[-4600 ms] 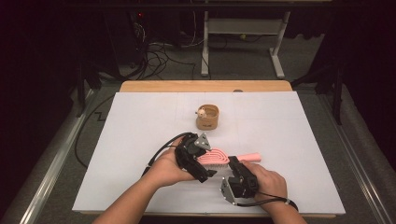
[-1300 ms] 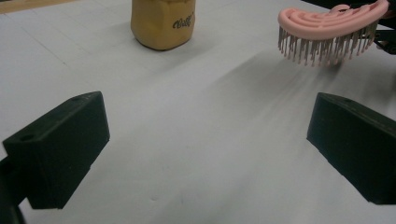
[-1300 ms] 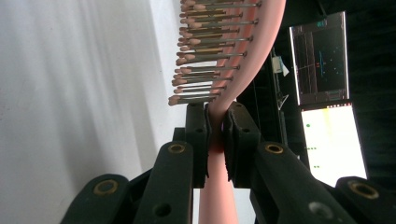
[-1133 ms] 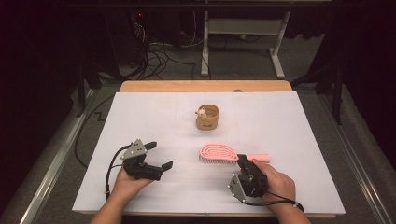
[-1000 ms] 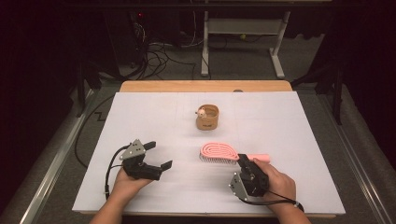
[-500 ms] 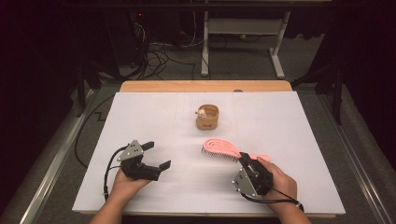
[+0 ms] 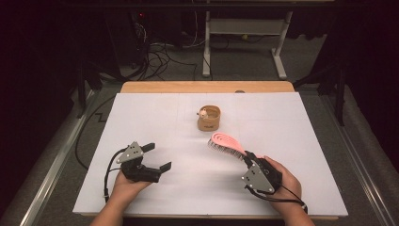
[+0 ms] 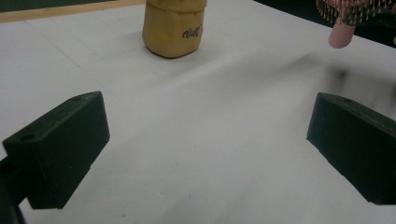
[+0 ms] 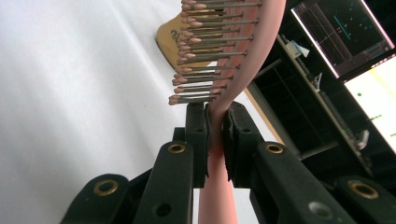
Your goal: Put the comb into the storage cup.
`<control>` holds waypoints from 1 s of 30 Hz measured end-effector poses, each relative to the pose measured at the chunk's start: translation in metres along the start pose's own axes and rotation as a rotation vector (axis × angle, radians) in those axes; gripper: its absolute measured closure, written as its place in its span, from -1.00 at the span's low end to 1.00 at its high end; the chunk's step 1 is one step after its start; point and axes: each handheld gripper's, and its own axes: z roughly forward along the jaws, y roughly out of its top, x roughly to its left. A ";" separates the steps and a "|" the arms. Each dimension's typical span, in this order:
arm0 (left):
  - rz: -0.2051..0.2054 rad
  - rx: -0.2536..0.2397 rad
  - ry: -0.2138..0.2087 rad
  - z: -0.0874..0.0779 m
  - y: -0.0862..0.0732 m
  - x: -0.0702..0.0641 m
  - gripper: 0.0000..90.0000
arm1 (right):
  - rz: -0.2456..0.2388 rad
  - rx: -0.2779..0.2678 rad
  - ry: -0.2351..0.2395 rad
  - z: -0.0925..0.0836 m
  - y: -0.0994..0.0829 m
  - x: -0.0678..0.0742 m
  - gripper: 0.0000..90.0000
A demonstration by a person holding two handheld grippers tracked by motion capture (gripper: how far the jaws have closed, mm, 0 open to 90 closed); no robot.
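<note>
Hairbrush [image 7: 227, 142], pink, was clamped at its handle between the two black jaws of the right gripper [image 7: 248, 158]. In the right gripper view the pads pressed on both sides of the narrow pink handle [image 9: 215, 135], just below the first row of bristles [image 9: 205, 56]. The brush head extended away from the jaws, clear of the white table surface [image 7: 291, 136], with the bristles facing down and to the left in the high view. The head pointed toward the small tan container [image 7: 209, 117], which stood upright near the middle of the far half of the table, apart from the brush. A small light-coloured object sat at the container's rim; what it was could not be determined.

The person's right hand [image 7: 282, 181] held the gripper body near the front right part of the table, with a cable trailing toward the wrist.

The left gripper [image 7: 155, 157] was held by the left hand [image 7: 123, 182] at the front left, well apart from the brush. Its jaws stood wide apart with nothing between them. In the left gripper view the jaws framed bare white surface, with the tan container [image 8: 173, 25] beyond them and the brush tip [image 8: 342, 32] at the upper right.
</note>
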 end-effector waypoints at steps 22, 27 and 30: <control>-0.016 -0.022 -0.006 -0.002 -0.001 0.001 -1.00 | 0.346 -0.111 0.077 -0.006 -0.014 -0.029 0.83; -0.009 -0.033 -0.007 -0.002 0.000 0.001 -1.00 | 0.419 -0.132 0.090 -0.007 -0.018 -0.034 0.83; -0.007 -0.030 -0.006 -0.002 -0.001 0.000 -1.00 | 0.452 -0.142 0.096 -0.008 -0.020 -0.037 0.83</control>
